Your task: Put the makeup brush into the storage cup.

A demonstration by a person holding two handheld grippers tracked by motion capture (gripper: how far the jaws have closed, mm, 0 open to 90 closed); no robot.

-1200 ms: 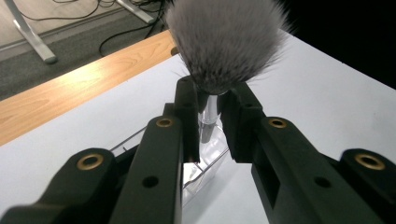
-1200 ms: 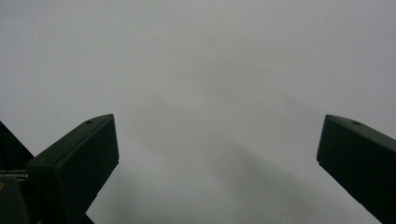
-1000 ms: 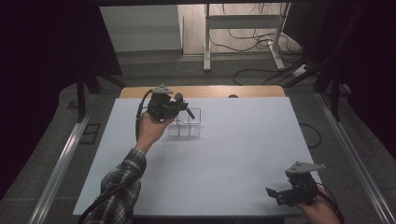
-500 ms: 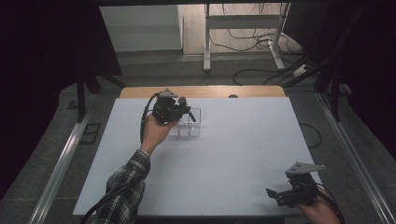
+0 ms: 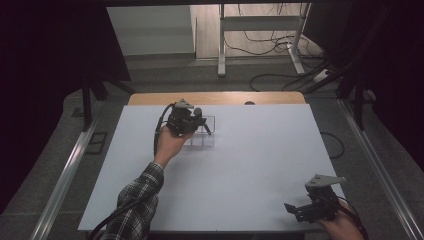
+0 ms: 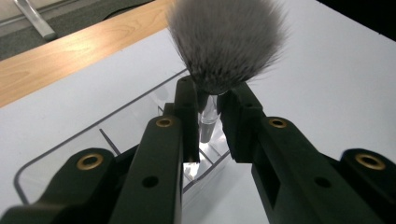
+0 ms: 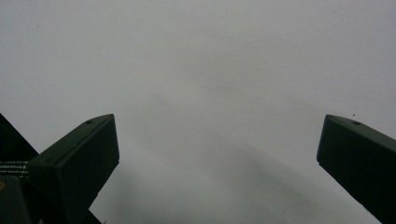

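Here, we describe one moment at a white bench (image 5: 240, 180).

What changed: since a second ago, we see the left tongs (image 5: 199, 123) carried from just in front of the clear organiser tray (image 5: 212, 119) to right above it, and slightly lower.

What that means: we judge the brush is being brought down to stand in one of the tray's compartments; it is not yet released.

Left tongs: clamped together on the clear handle of a makeup brush (image 6: 227, 43), just below its fluffy grey bristles, seen in the left gripper view (image 6: 208, 107).

Brush position: upright between the two black jaws, bristles up and past their tips, handle pointing down toward the tray's dividers (image 6: 108, 140).

Which compartment: we cannot tell for certain; the handle seems to hang over one near the tray's middle.

Tray: at the far side of the bench, near its wooden edge (image 5: 215, 98).

Right tongs: jaws wide apart (image 5: 304, 210), holding nothing, resting low at the near right corner, well away from the tray.
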